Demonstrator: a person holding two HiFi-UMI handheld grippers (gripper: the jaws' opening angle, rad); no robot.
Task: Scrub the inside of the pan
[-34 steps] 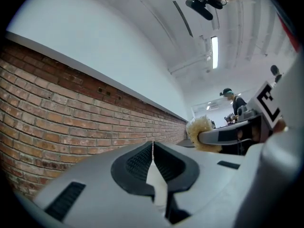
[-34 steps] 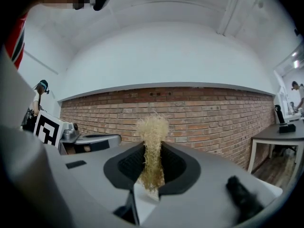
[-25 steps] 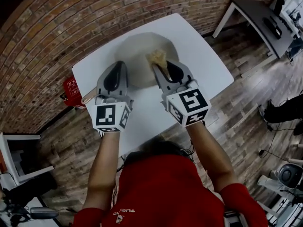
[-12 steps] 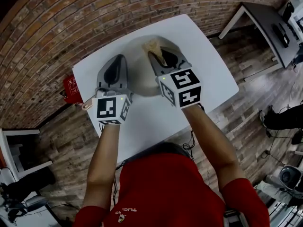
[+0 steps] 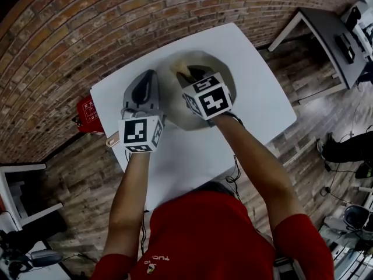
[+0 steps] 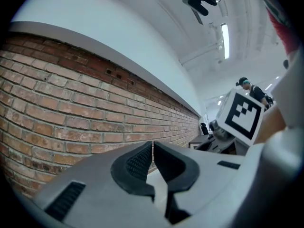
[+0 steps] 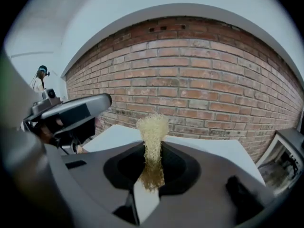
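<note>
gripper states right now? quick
Left gripper: closed, nothing seen between the jaws.
Right gripper: closed on the scrubber.

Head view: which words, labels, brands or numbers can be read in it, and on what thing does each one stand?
"TUC": small white letters, upside down, on the person's red shirt; the reading is uncertain.
White characters on the red box beside the white table: too small to read.
Two white marker cubes: black square patterns only, no words.
</note>
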